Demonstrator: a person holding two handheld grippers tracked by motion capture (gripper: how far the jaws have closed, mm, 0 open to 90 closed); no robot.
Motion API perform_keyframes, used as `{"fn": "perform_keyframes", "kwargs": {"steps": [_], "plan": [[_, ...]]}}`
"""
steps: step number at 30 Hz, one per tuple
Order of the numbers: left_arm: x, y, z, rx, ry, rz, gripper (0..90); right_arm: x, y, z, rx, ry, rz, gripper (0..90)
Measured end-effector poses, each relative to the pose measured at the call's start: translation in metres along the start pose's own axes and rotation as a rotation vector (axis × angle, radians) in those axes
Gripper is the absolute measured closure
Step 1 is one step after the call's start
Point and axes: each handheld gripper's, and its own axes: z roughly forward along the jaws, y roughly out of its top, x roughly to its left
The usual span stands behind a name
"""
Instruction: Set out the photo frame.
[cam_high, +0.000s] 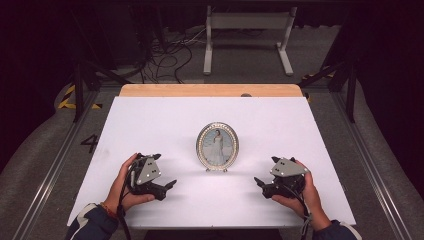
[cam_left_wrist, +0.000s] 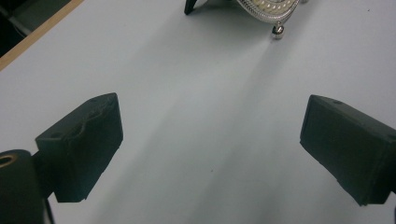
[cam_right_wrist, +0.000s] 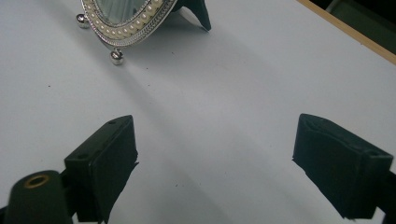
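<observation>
While the oval picture frame (cam_high: 217, 145) stands upright on its little ball feet at the middle of the white table (cam_high: 150, 120), I hold my left gripper (cam_high: 167, 186) and right gripper (cam_high: 259, 182) well apart on either side of it, jaws spread wide and empty. I judge that closing in level on its beaded rim, not the glass, keeps its rear prop (cam_right_wrist: 196, 11) from tipping.

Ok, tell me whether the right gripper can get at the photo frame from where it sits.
Probably yes. The right gripper rests on the white table with its jaws wide apart, pointing toward the upright oval photo frame, and only bare tabletop lies between them.
</observation>
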Motion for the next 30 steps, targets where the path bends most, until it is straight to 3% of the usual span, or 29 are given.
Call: {"fn": "perform_keyframes", "kwargs": {"steps": [16,30], "plan": [[0.014,-0.025,-0.011,0.017,0.035,-0.063,6.6,-0.007,-0.016,-0.009,-0.001,-0.03,0.041,13.5],[0.022,-0.039,-0.022,0.014,0.056,-0.091,6.9,-0.016,-0.027,-0.018,0.006,-0.061,0.069,13.4]]}}
